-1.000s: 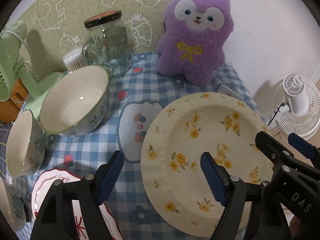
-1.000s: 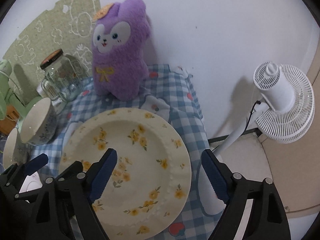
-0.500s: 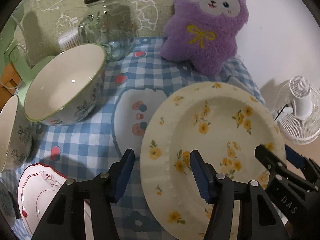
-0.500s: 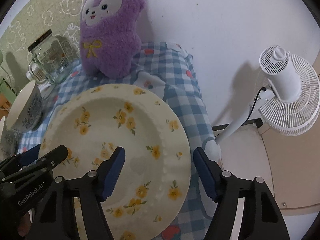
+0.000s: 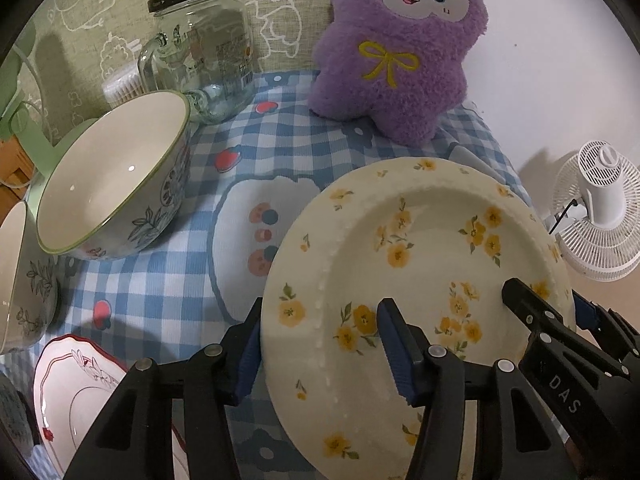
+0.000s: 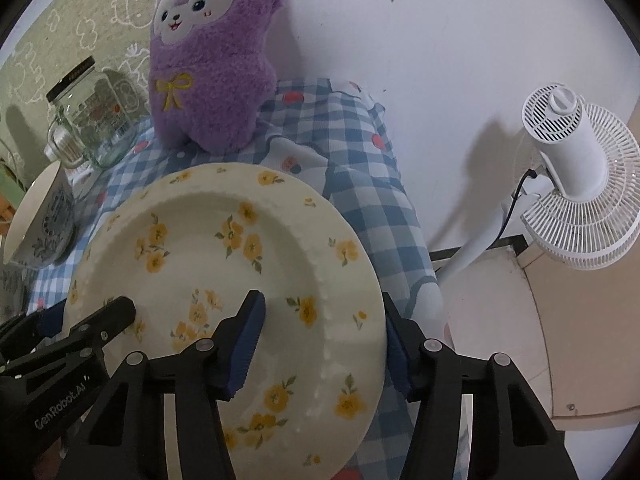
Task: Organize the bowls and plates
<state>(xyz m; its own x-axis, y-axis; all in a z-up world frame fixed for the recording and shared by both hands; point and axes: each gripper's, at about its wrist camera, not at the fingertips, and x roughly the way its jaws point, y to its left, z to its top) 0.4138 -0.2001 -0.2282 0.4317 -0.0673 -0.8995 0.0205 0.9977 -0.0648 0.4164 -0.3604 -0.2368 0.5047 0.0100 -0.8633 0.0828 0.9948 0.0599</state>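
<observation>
Plate [image 5: 420, 240], glossy cream, bead-rimmed: left hand-held gripper [image 5: 320, 320] pinches its rim, right hand-held gripper [image 6: 322, 312] closing across it.

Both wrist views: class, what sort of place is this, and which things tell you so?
Probably a home: a table with a blue checked cloth, a purple plush toy against the wall, floral crockery such as the yellow-flowered plate, and a small white fan.

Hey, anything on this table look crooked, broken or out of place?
Nothing looks broken or spilled. The big bowl leans, its mouth tipped sideways rather than level. A purple plush toy sits among the dishes near the yellow-flowered plate.
</observation>
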